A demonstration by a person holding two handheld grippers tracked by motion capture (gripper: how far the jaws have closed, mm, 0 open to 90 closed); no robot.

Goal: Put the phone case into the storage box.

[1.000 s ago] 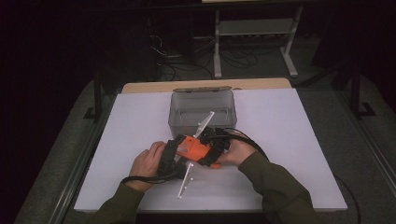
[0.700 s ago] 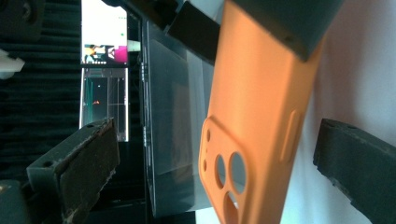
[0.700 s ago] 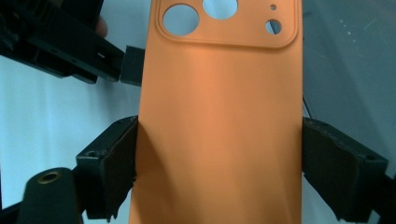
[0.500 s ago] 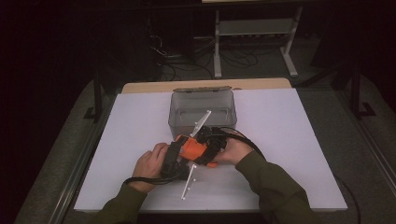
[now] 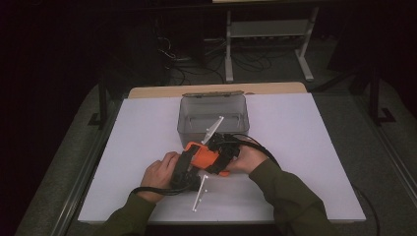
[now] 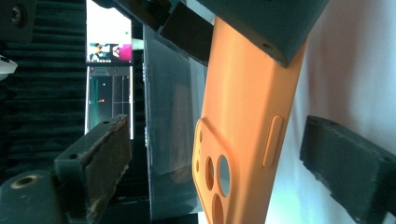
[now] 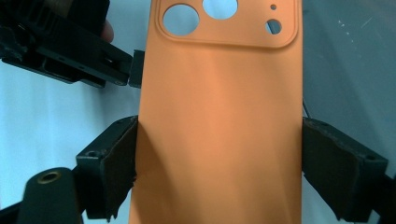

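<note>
White table (image 5: 305, 147): orange phone case (image 7: 219, 121), camera cutouts; right gripper (image 7: 219, 163) grasping it, left gripper (image 6: 224, 168) closing, released.

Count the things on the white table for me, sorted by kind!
orange phone case: 1
clear plastic box: 1
grippers, the left gripper and the right gripper: 2
Total: 4

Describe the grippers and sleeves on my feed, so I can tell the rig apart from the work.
Both grippers, left gripper and right gripper, are black with blocky dark padded jaws, each carrying a pale thin rod and trailing a black cable. The sleeves are olive green.
</note>
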